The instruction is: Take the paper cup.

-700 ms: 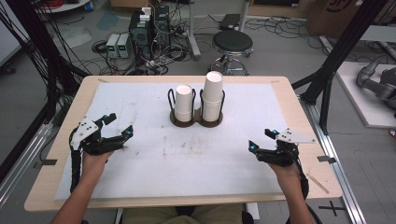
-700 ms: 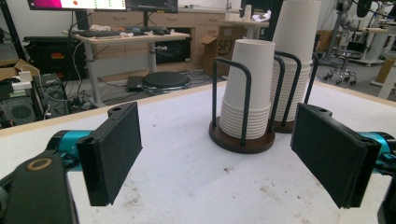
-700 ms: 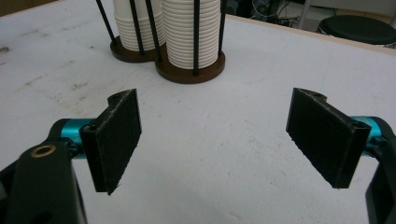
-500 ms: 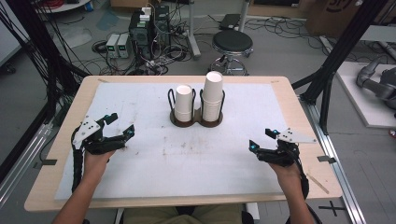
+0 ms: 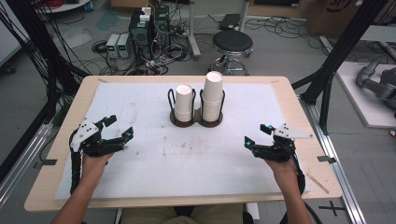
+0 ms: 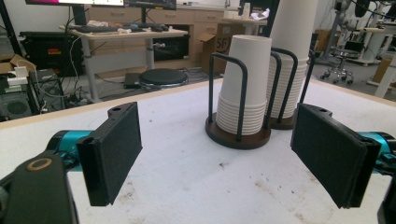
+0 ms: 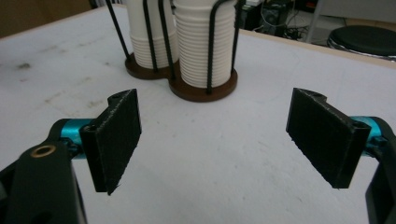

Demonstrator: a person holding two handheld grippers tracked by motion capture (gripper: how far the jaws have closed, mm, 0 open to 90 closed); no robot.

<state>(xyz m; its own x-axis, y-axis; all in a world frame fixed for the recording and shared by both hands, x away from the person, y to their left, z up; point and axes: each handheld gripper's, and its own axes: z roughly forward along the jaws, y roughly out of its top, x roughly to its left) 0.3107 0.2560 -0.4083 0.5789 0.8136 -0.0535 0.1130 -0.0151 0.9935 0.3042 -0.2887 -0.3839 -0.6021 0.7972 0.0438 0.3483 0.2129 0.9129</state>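
Little movement is recorded since the earlier frames: the left hand-held gripper (image 5: pixel 117 128) is found a touch nearer the middle of the worktop (image 5: pixel 280 88), while the right hand-held gripper (image 5: pixel 256 134) is found in the same place as before. No cup has been disturbed in that interval, and the work is judged to be at its very start.

At the left, the left hand-held gripper is held low over the white mat (image 5: pixel 140 172), with its jaws wide apart and nothing between them. Its own view looks toward the cups.

In the middle, toward the far edge, the dark twin-ring cup holder (image 5: pixel 196 119) stands on the mat. The shorter stack of white paper cups (image 5: pixel 184 102) is seated in its left ring and the taller stack (image 5: pixel 213 95) in its right ring, both upright and inside the wire loops. Both stacks are well apart from either gripper.

At the right, the right hand-held gripper is likewise held low, with its jaws spread and empty, aimed at the holder.

An approach to the stacks is judged to be the next requirement.
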